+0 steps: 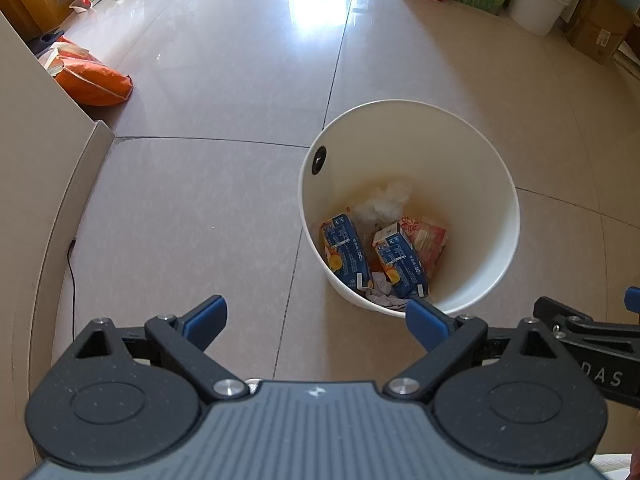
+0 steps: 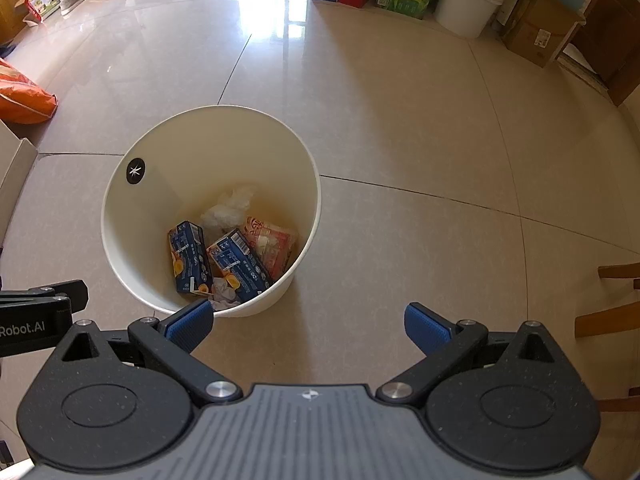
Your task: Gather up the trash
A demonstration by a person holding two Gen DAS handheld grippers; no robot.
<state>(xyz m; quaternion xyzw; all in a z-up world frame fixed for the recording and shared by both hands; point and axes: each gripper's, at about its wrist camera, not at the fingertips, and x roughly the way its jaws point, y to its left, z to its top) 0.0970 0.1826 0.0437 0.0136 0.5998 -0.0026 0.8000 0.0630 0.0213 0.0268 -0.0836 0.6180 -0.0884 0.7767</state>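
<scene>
Both grippers' jaws gape empty above the round white plastic bin (image 1: 496,216); reaching for its blue juice cartons (image 2: 188,258) could tip it.

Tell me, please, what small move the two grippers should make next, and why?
Probably lift both away and look around for more trash. The left gripper and right gripper are open and hold nothing, the cartons and wrappers already lie in the bin, and the floor near it shows no litter.
</scene>
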